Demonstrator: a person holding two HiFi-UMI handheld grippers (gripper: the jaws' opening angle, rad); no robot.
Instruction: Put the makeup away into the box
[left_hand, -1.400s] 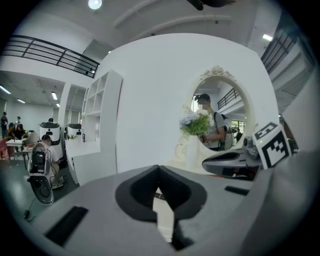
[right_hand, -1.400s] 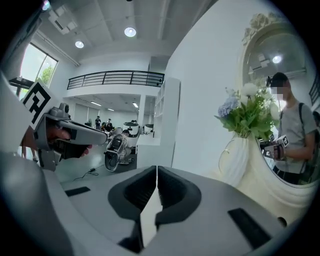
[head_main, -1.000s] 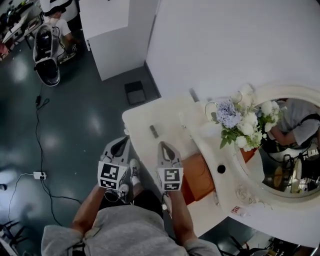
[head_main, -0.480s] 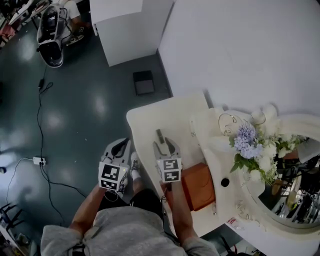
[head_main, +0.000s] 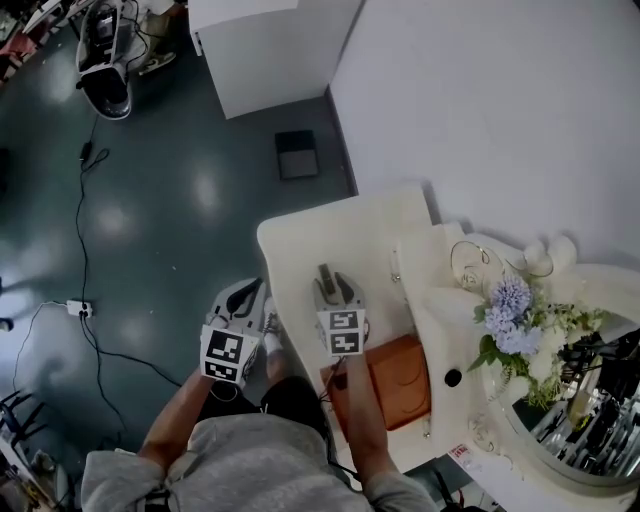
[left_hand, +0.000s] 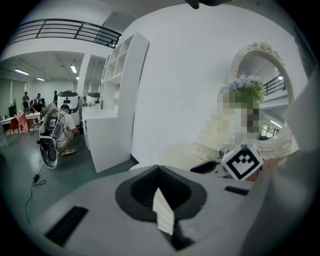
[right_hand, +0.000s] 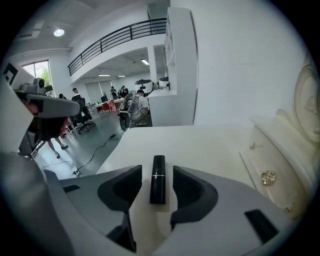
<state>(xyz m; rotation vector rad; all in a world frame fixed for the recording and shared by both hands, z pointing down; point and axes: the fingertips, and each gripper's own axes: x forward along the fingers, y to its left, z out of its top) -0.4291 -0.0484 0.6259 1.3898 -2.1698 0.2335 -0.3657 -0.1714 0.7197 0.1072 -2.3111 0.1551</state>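
A black lipstick lies on the cream dressing table. My right gripper hangs low over it, one jaw on each side. In the right gripper view the lipstick lies lengthwise in the gap of the right gripper; neither pad touches it. Those jaws have just been opening. An orange box sits on the table behind that gripper, close to my body. My left gripper hangs off the table's left edge above the floor, and the left gripper is shut with nothing held.
A raised drawer unit with a gold knob lines the table's right side. Flowers and an oval mirror stand beyond it. A white cabinet, a small dark box and a cable are on the floor.
Both grippers have sunk. The right one went from shut to open and moved forward, so it now straddles the lipstick. The head view has swung, carrying mirror and flowers down to the right.
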